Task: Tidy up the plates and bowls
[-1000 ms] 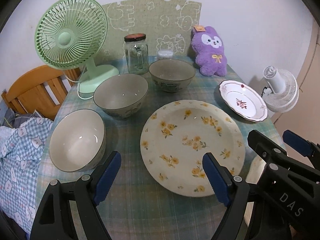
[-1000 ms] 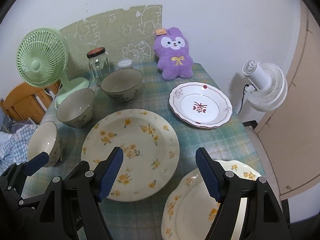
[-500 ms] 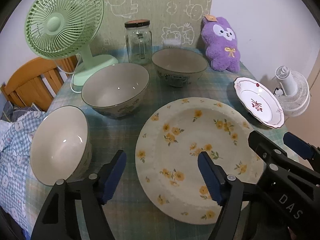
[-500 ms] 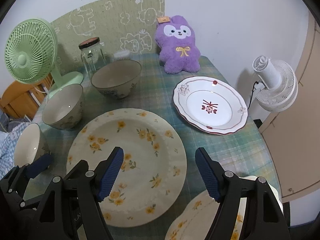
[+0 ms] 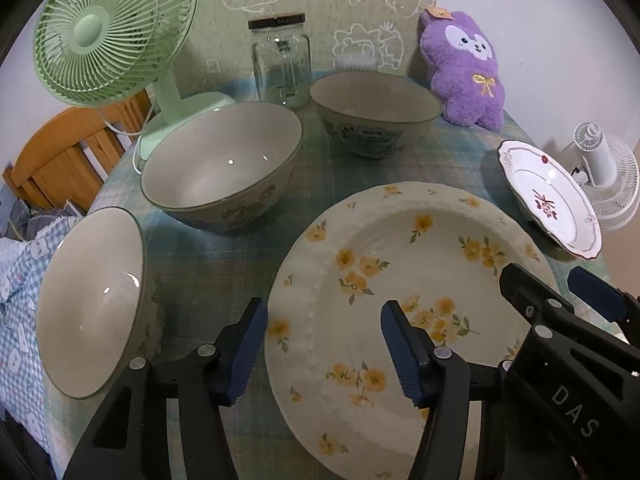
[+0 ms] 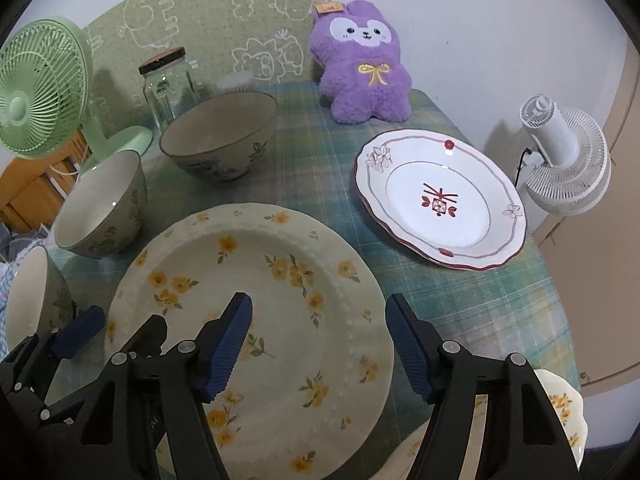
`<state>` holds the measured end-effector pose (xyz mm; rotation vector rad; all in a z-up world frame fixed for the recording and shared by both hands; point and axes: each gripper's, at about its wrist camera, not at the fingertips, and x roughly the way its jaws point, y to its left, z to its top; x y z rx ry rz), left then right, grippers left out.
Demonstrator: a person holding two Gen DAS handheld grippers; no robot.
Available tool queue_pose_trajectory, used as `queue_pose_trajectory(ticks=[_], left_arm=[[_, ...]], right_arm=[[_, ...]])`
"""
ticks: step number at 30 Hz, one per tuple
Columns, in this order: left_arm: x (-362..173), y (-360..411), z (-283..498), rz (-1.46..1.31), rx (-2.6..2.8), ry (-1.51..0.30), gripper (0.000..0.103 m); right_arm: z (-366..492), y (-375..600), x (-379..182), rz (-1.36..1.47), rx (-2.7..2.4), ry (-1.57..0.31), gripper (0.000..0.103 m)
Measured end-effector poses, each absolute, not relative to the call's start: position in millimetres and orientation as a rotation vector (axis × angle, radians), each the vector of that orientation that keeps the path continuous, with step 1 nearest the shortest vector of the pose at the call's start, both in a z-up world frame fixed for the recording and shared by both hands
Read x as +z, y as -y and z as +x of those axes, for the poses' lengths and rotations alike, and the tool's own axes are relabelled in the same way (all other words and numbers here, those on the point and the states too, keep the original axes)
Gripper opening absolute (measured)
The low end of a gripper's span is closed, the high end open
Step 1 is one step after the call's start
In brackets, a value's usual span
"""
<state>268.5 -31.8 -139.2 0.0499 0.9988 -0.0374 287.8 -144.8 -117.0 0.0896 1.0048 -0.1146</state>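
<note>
Large cream plate with yellow flower sprigs and a beaded rim, lying flat at the near middle of the tabletop, on a green-blue checked cloth. Left gripper low over that plate's left rim, jaws apart and closing, rim edge between the blue pads but no pad pressing on it. Right gripper over the same plate's right side, jaws apart and closing, nothing clamped; whether the pads touch the plate, cannot tell. Three bowls in a curve to the left: nearest bowl cream inside, at the tabletop's left edge; middle bowl grey-rimmed with a leaf print outside; far bowl with a printed band outside. All three empty. White plate with a scalloped red edge and a red flower motif at the centre, flat on the right side, well apart from the large plate, empty. Second yellow-flowered plate at the near right corner, mostly hidden behind the right gripper. Glass jar with a dark lid at the back, upright, contents unclear. Green fan at back left, purple plush toy at back right against the wall, white fan beyond the tabletop's right edge, wooden chair at far left.
</note>
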Motion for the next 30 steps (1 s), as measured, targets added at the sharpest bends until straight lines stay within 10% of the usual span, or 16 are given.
queue_pose_trajectory(ticks=[30], left_arm=[[-154,29,287,0.048,0.024,-1.059,0.055]], right_arm=[[316,159,-151,0.067,-0.138,-1.098,0.060]])
